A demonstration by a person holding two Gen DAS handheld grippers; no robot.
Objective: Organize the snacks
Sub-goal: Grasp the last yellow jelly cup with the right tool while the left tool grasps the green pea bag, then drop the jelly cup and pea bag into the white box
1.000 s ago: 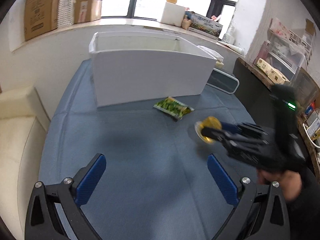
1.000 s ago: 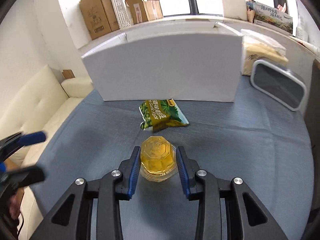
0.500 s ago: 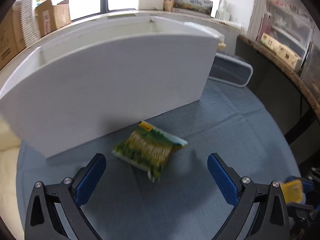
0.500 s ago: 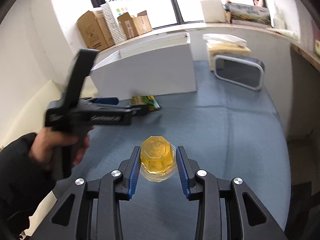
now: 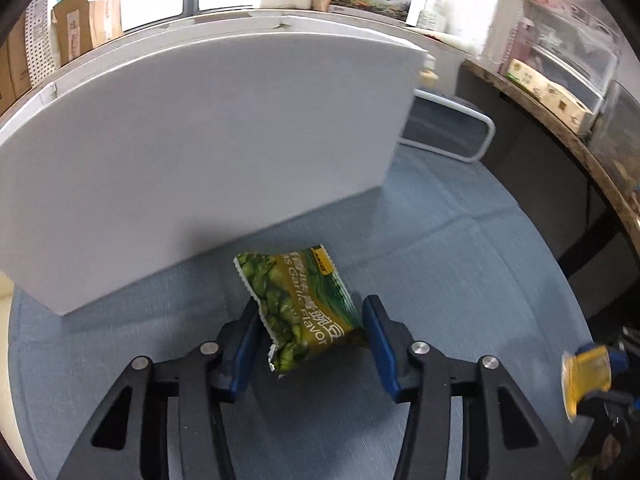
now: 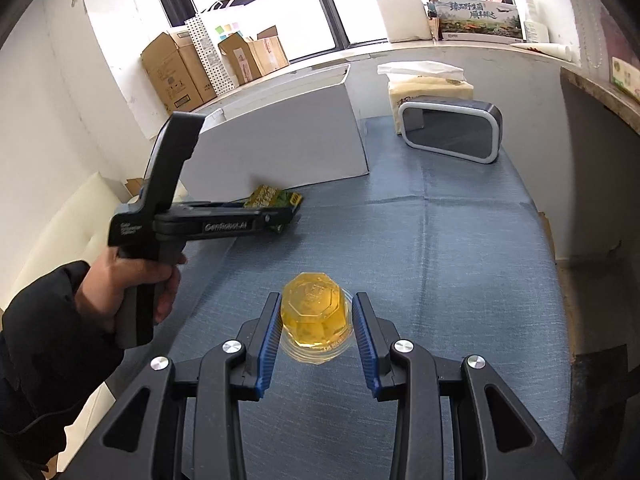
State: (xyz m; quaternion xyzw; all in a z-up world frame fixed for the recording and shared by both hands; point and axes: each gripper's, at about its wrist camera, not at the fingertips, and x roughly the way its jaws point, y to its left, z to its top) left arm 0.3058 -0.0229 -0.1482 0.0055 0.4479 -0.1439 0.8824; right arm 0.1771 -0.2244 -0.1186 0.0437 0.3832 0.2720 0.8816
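Observation:
A green snack packet (image 5: 304, 304) sits between my left gripper's (image 5: 310, 332) blue pads, which have closed onto its edges; it looks tilted, just above the blue cloth. The packet also shows in the right wrist view (image 6: 272, 198) at the tip of the left gripper (image 6: 286, 212). My right gripper (image 6: 316, 328) is shut on a clear yellow jelly cup (image 6: 314, 316), held above the cloth; the cup shows at the left wrist view's right edge (image 5: 586, 380). A large white box (image 5: 200, 152) stands just behind the packet; its inside is hidden.
A blue cloth (image 6: 460, 248) covers the table. A grey white-rimmed bin (image 6: 452, 132) lies on its side at the back right, a tissue pack (image 6: 428, 88) behind it. Cardboard boxes (image 6: 180, 72) line the window sill. A cream sofa (image 6: 52, 232) is to the left.
My left gripper moved forward to the green packet and closed on it from wide open. My right gripper pulled back and rose with the jelly cup still in it.

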